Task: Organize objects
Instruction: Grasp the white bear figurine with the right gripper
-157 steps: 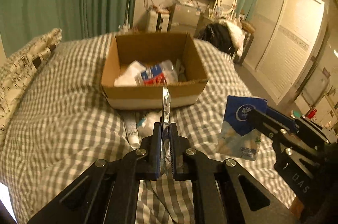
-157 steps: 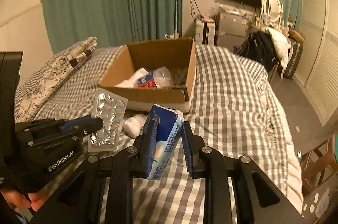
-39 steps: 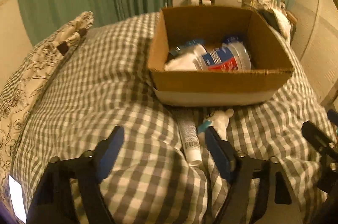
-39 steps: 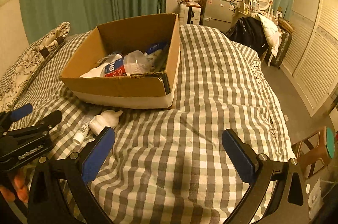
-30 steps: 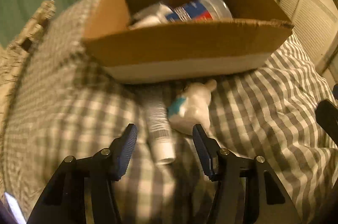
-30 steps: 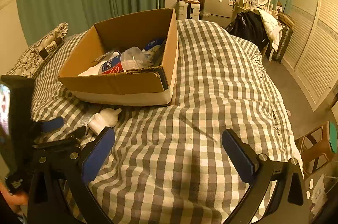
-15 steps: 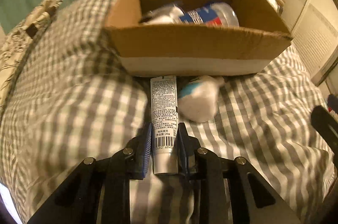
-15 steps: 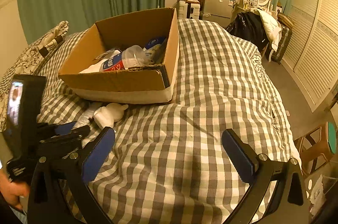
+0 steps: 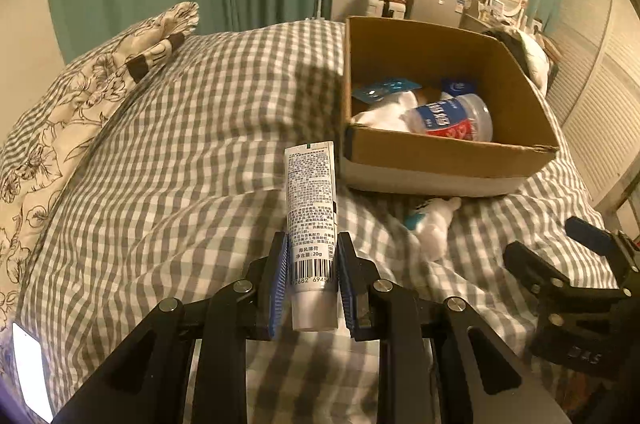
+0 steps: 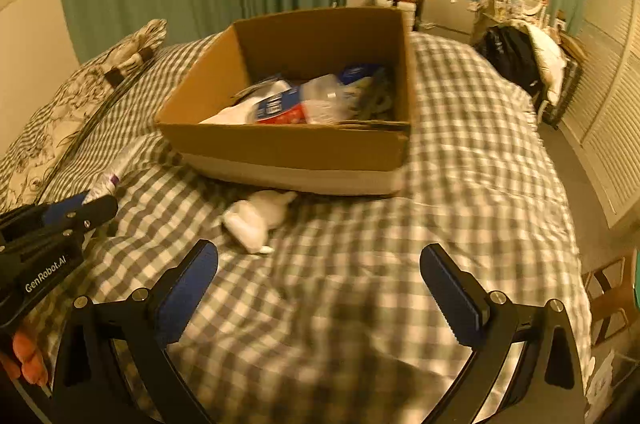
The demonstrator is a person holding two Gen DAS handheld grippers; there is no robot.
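Observation:
My left gripper [image 9: 312, 276] is shut on a white tube [image 9: 311, 224] with printed text and a barcode, held above the bed, left of the cardboard box [image 9: 448, 159]. The box [image 10: 296, 143] holds a clear bottle with a blue and red label [image 9: 452, 121], blue packets and white items. A small white bottle [image 10: 258, 216] lies on the checked bedcover just in front of the box; it also shows in the left wrist view [image 9: 432, 224]. My right gripper [image 10: 320, 288] is open wide and empty, above the bedcover near the white bottle. The left gripper with the tube [image 10: 64, 220] shows at the right view's left edge.
The checked bedcover [image 9: 180, 163] covers the whole bed. A floral pillow [image 9: 80, 95] lies at the left. Green curtains, a TV, a dresser and a chair with clothes stand beyond the bed. The floor and louvred wardrobe doors [image 10: 600, 127] are at the right.
My left gripper closed on the white tube and lifted it off the bed, moving left. My right gripper moved closer to the box and the white bottle, still open.

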